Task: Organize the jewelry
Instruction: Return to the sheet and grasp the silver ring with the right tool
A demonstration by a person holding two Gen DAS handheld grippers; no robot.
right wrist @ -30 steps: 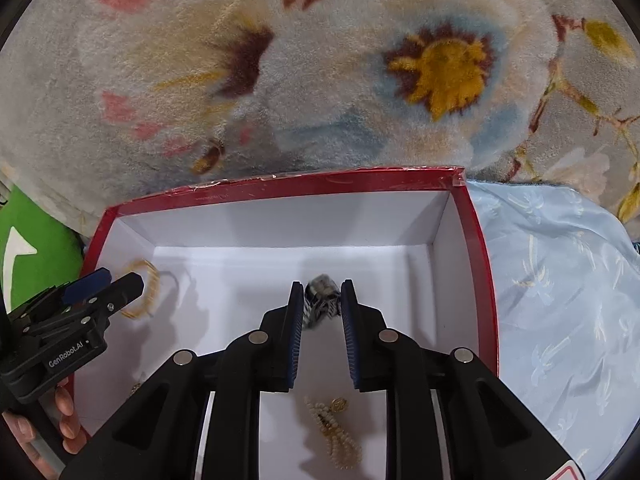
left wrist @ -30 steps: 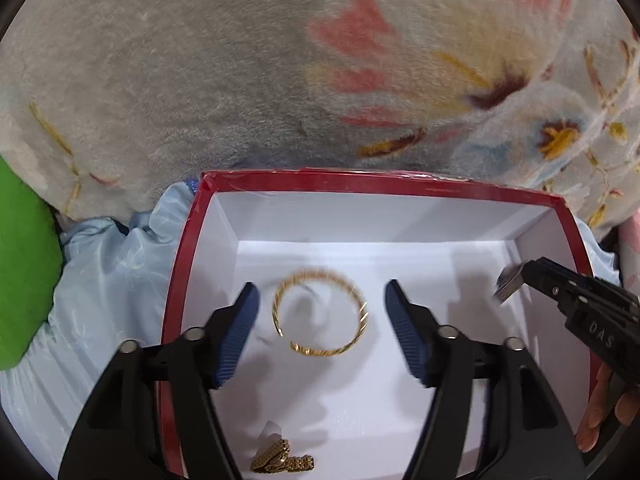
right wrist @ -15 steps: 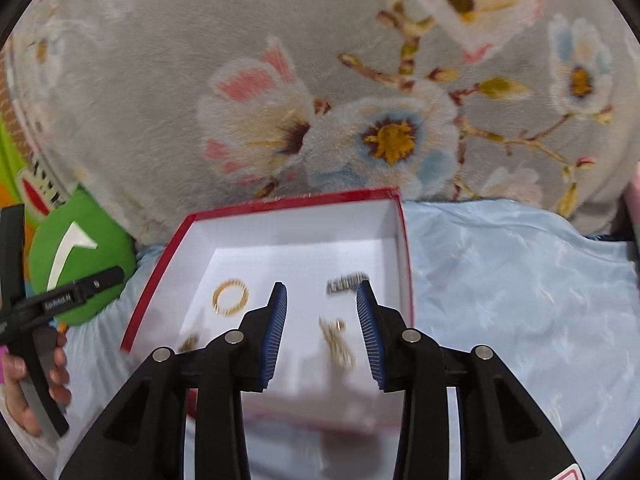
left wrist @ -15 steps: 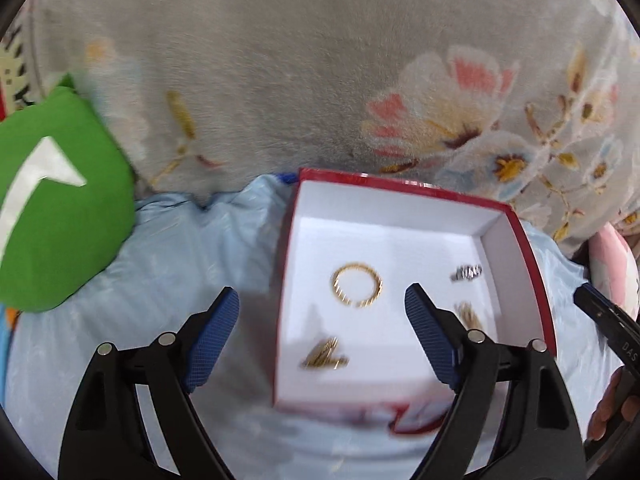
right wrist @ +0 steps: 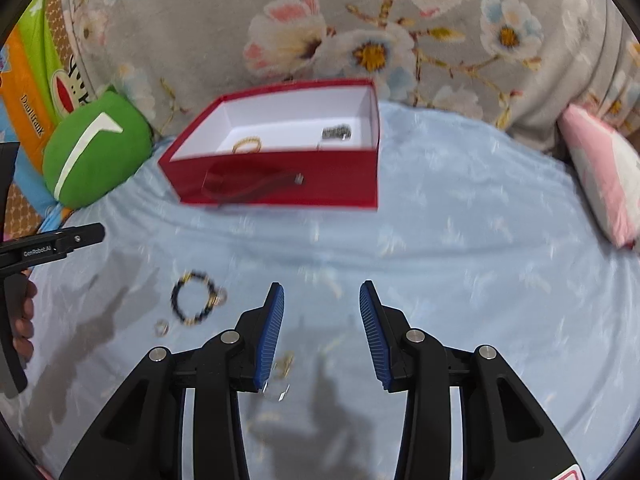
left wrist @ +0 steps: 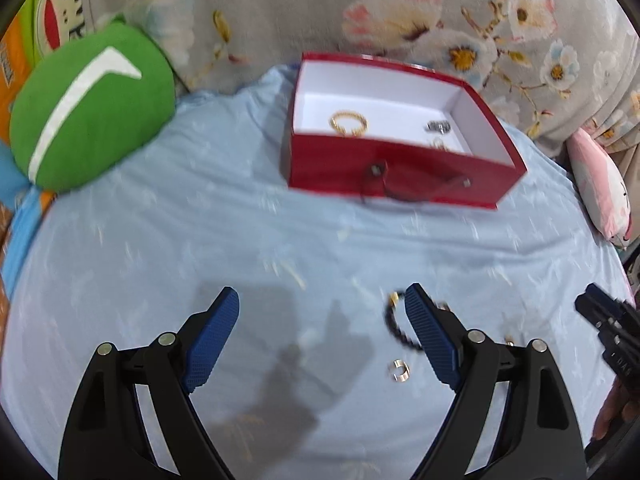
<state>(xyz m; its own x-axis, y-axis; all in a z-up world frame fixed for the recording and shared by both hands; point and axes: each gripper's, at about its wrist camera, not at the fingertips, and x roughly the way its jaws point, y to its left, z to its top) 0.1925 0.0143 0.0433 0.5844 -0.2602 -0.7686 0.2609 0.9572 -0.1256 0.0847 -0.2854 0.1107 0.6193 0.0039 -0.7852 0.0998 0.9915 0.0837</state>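
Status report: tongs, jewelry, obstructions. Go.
Both tongs, left and right, open, empty. Gold bangle in red box; black bead bracelet, small ring loose on sheet. Nothing blocking.

Place: a home, most likely a bedroom.
Surface: a bed under a pale blue sheet [left wrist: 240, 240], filling the lower frame.
Backdrop: a grey floral blanket [right wrist: 360, 20] across the top.
Soft things: a green cushion [left wrist: 88, 104] upper left, a pink pillow [right wrist: 600, 168] right edge.

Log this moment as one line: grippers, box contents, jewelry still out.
left gripper: open, empty | right gripper: open, empty | red box: gold bangle inside | blue sheet: black bead bracelet, silver ring
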